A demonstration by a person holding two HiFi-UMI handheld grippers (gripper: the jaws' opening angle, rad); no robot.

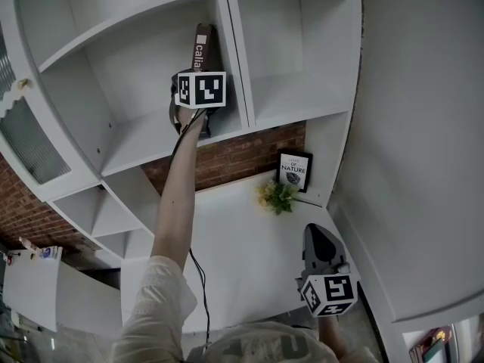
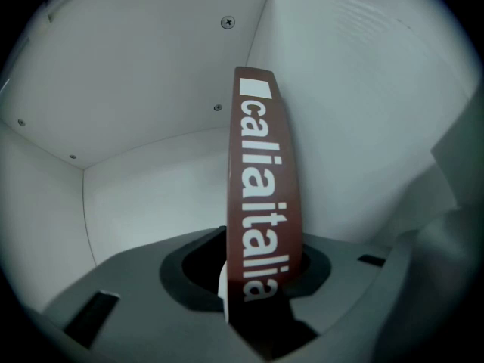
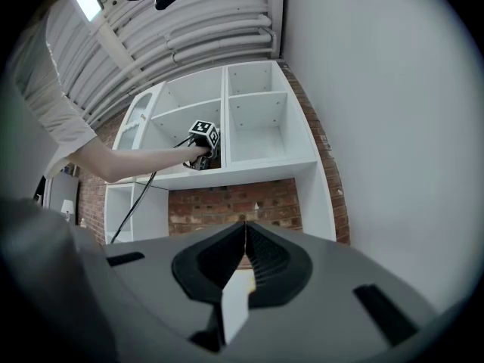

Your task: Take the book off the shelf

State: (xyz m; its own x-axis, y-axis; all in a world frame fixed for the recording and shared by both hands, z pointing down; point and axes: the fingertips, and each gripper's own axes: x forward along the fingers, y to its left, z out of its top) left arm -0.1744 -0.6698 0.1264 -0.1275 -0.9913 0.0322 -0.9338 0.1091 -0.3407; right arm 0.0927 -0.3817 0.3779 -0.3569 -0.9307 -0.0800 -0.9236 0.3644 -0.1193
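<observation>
Book pinched low on its spine, not yet drawn out.

My left gripper (image 2: 261, 293) had its jaws closed to a narrow gap on the bottom of the book (image 2: 265, 195). The book stood at the right end of the upper left compartment of the shelf (image 1: 144, 138), just beside the divider (image 2: 363, 127). Its long axis ran vertically and its spine faced straight out at me, with the title reading from top to bottom. I judged the hold risky, since 2 pads that low on a tall spine could let the top swing. If I pulled at an angle, the book might twist out of the jaws or scrape the divider. It could then drop toward the plant (image 1: 277, 196) and the framed print (image 1: 294, 170) below. My right gripper (image 3: 243, 255) hung low with its jaws together and nothing in them.
</observation>
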